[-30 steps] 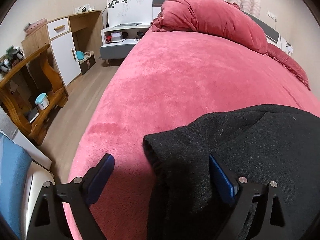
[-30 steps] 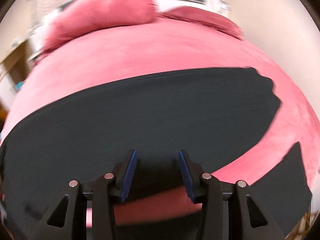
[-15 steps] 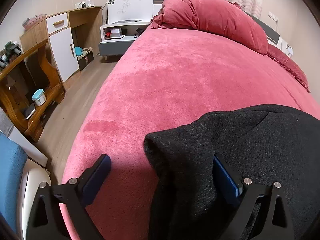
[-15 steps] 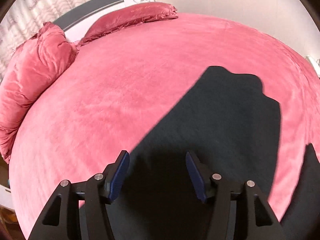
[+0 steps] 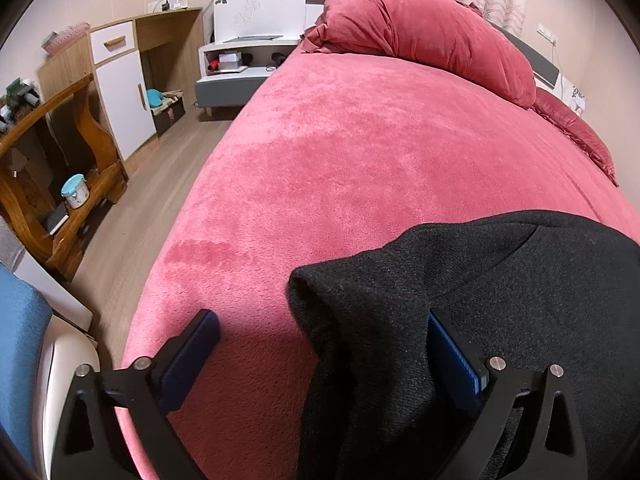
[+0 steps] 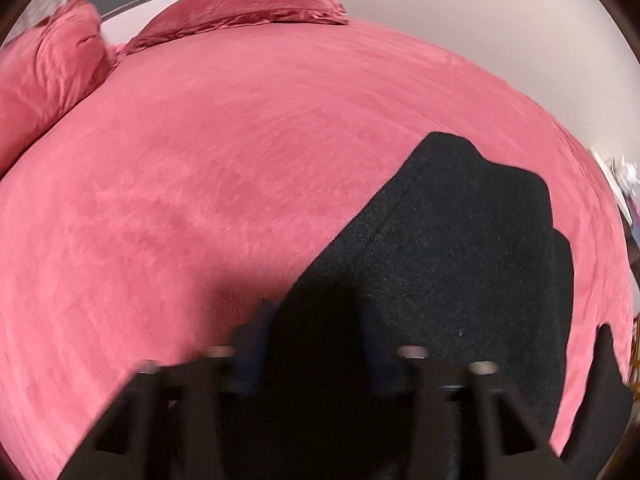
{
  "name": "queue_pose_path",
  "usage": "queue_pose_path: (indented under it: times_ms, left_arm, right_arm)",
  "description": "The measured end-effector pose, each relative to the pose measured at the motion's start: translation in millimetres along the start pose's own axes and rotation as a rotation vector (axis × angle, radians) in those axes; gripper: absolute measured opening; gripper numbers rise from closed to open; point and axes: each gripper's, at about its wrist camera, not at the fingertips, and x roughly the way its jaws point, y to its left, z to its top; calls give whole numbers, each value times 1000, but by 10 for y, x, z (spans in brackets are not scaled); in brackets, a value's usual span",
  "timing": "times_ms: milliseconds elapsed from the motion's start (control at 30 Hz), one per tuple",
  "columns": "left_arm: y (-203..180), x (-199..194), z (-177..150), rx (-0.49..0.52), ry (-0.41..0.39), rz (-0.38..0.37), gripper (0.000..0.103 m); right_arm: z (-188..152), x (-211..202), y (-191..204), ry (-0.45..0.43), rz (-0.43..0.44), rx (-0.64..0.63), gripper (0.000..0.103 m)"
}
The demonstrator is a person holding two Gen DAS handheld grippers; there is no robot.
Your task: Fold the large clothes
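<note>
A black woollen garment lies spread on the pink bed. My left gripper stands wide open over the garment's raised corner. The right pad is against the cloth and the left pad is over bare blanket. In the right wrist view the garment runs away to the right across the bed. My right gripper is blurred and low over the garment's near edge. Its jaws are closing with black cloth between them, and a gap still shows.
A rolled pink quilt and a pillow lie at the bed's head. Left of the bed are wood floor, a wooden desk, a white-doored cupboard, a grey nightstand and a blue chair.
The right wrist view swung from the garment's middle to its far end, and the right jaws narrowed over the cloth. The left jaws widened slightly while that hand stayed put.
</note>
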Motion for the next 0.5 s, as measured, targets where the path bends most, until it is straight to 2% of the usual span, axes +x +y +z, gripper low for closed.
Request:
queue_pose_path:
  times_ms: [33,67,167,233,300,333,367,433,500]
  left_arm:
    - [28,2,34,-10,16,-23,103]
    - [62,3,75,-24,32,-49,103]
    - [161,-20,225,-91,33,-131,103]
    - [160,67,309,-110,66,-146,103]
    - [46,195,361,-48,131,-101,101]
    - [-42,167,380,12,107,-90,77]
    - [-156,125,391,79,95,-118,61]
    - [-352,-10,390,185,56,-74,42]
    - [-426,-199,383,210,-7,-66,39]
  right_arm:
    - [-20,-35,-51,11,21,17,12]
    - [-33,-83,-128,20,53,43,10]
    - [-57,-238,-354,21,130,95,9]
    - [-95,-338,-522,11,177,127,9]
    - [-125,-387,-656,19,212,164,8]
    - [-152,-423,-739,24,230,191,8]
    - [-176,-468,-791,26,247,212,8]
    - [-210,-566,-921,27,288,251,8]
    - [-230,-683,-1022,17,325,277,8]
